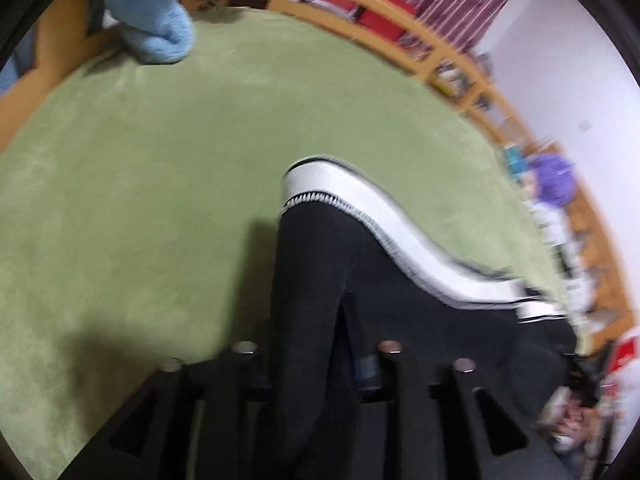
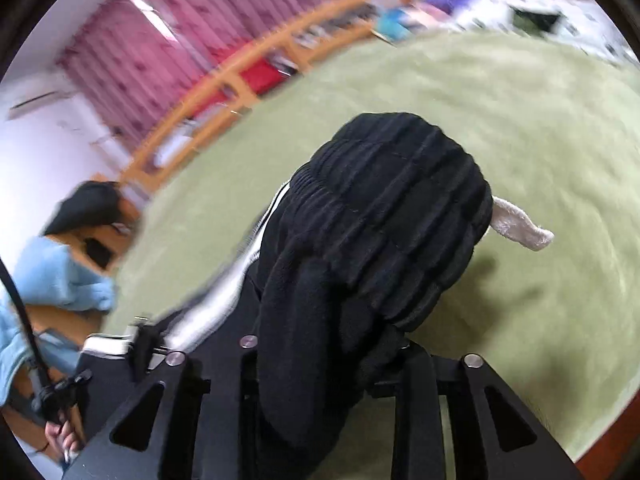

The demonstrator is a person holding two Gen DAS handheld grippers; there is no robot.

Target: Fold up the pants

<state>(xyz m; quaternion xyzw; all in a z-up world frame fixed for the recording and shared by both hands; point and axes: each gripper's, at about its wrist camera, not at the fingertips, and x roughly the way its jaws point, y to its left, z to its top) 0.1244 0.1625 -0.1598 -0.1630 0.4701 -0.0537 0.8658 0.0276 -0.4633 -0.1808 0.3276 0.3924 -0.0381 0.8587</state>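
Observation:
Black pants (image 1: 320, 264) with a white side stripe (image 1: 384, 220) hang lifted above the green cloth surface (image 1: 140, 180). My left gripper (image 1: 316, 356) is shut on the black fabric of a leg, which runs up between its fingers. In the right wrist view my right gripper (image 2: 324, 352) is shut on the ribbed elastic waistband (image 2: 396, 208), bunched above the fingers. A white drawstring end (image 2: 520, 228) sticks out to the right. The side stripe (image 2: 224, 292) runs down left toward the left gripper (image 2: 140, 344), whose tips are hidden.
A light blue fleece garment (image 1: 156, 12) lies at the far edge of the green surface and also shows in the right wrist view (image 2: 60, 276). A wooden shelf rail (image 1: 400, 20) and red curtains (image 2: 192, 36) stand behind. A purple item (image 1: 554, 178) sits at the right edge.

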